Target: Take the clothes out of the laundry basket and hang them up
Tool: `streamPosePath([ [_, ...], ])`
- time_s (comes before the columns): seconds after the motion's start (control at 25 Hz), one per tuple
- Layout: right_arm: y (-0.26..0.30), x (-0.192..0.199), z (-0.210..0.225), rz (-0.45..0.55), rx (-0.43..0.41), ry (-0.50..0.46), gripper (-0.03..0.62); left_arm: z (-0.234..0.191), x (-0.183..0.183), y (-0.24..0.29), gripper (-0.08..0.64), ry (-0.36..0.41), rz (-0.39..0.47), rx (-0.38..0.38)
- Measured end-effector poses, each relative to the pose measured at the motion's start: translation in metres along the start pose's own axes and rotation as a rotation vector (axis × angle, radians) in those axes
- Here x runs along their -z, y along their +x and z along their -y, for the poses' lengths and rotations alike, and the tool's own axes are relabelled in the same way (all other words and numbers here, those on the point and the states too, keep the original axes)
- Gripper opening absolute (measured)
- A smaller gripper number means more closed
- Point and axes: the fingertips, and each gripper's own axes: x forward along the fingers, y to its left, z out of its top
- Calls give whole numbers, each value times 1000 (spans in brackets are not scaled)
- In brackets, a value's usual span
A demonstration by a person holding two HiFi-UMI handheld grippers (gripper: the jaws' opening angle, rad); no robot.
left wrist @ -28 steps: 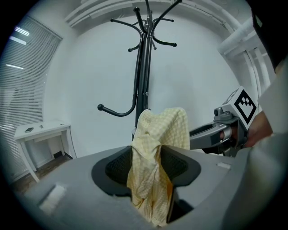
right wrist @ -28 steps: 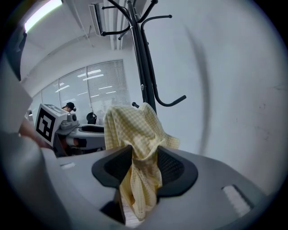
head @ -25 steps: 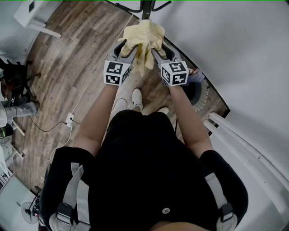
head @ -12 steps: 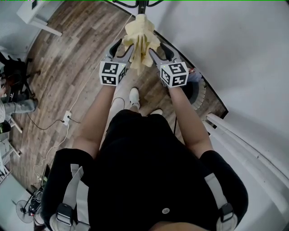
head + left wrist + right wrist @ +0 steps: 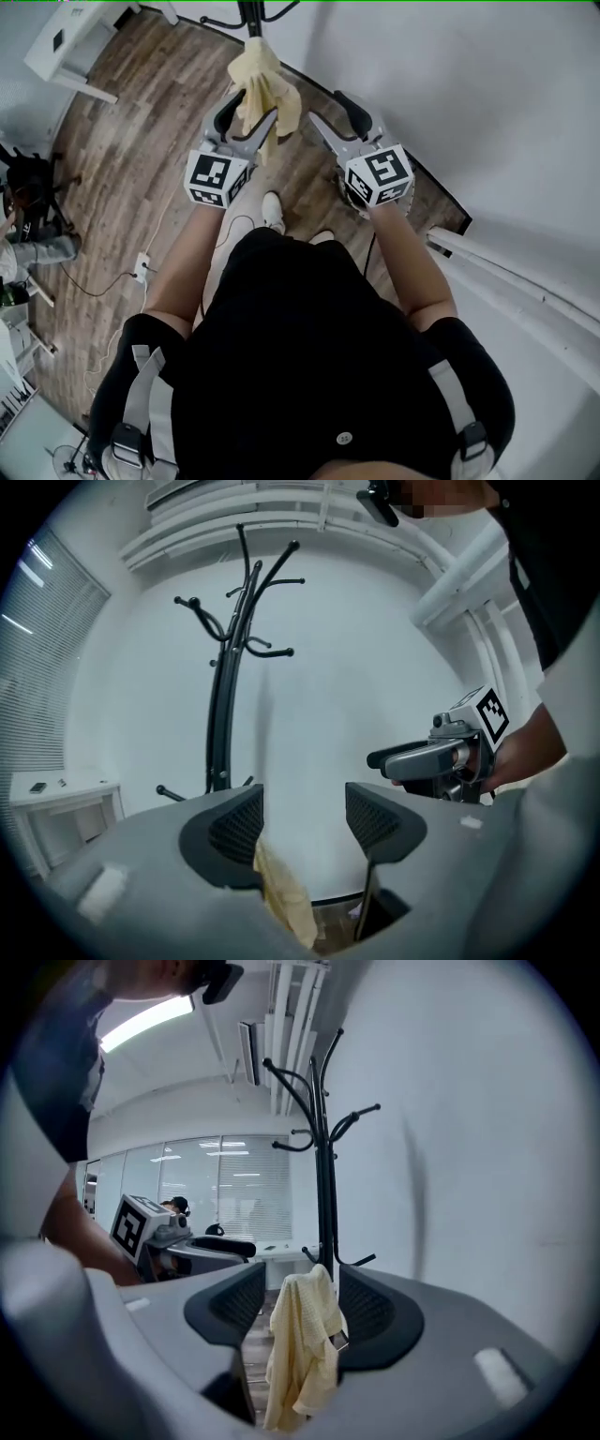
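Yellow cloth (image 5: 258, 80), likely soft and light, drapes on the left hand-held gripper (image 5: 251, 108), whose jaws have just been opening, as have the right hand-held gripper's (image 5: 324, 105); best pinched near its top.

A wood-plank floor (image 5: 122, 159) meets a plain white wall (image 5: 487, 84). A white counter (image 5: 80, 42) stands in the far left corner. A white socket block (image 5: 142, 270) lies on the floor, near a seated person (image 5: 42, 248) at the left edge. White pipes (image 5: 525, 281) run along the wall at right, and slatted blinds (image 5: 248, 1199) cover the far windows
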Motion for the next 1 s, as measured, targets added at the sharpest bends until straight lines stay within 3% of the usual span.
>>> streamPosePath([
  [0.08,-21,-12,10,41,24,-1,285,16,-12,11,327,0,32,34],
  [0.12,-33,-18,18,64,48,6,339,24,-18,19,358,-5,49,54],
  [0.2,-64,-22,39,88,120,27,452,50,-28,39,419,-22,74,111],
  [0.28,-96,-17,67,77,216,52,499,79,-36,62,466,-32,88,178],
  [0.4,-139,2,110,43,362,93,508,117,-34,101,509,-22,88,277],
  [0.6,-218,35,162,2,546,134,506,181,-9,156,517,-32,31,418],
  [0.8,-278,72,210,-29,582,162,503,238,13,194,517,-40,-27,435],
  [1.0,-301,123,272,-76,499,178,500,280,52,246,517,-49,-93,384],
])
